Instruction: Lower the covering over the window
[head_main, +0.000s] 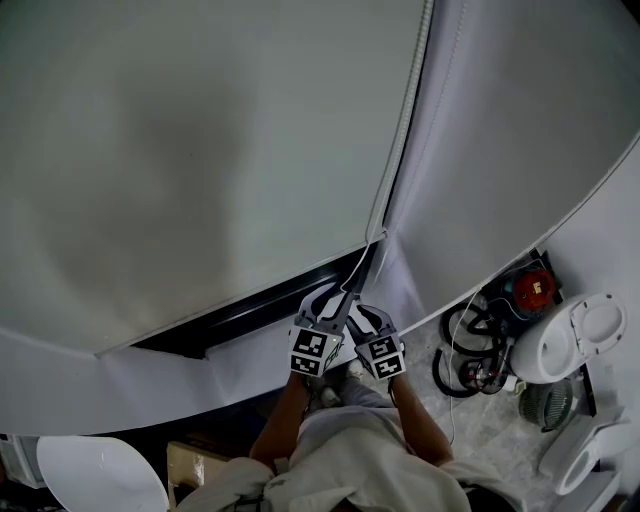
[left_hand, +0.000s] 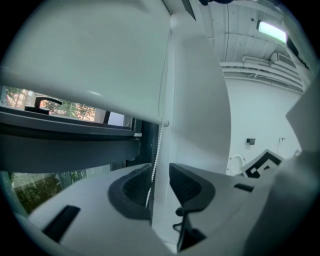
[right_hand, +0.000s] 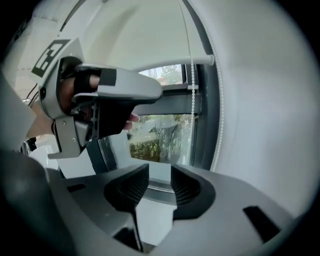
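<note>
Now the left gripper is holding its jaws apart at the lower centre, with the bead chain hanging loose between them. The right gripper is gaping wide with nothing between its jaws. The roller blind is filling the head view's upper left.

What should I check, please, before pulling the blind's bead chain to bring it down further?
1. Left hand-held gripper jaws apart: ok.
2. Bead chain between its jaws: ok; pinched for a pull: not ok.
3. Right hand-held gripper jaws apart, nothing between them: ok.
4. Blind fully down: not ok; window glass shows below its bottom bar.
5. Chain untangled higher up: cannot tell.
</note>
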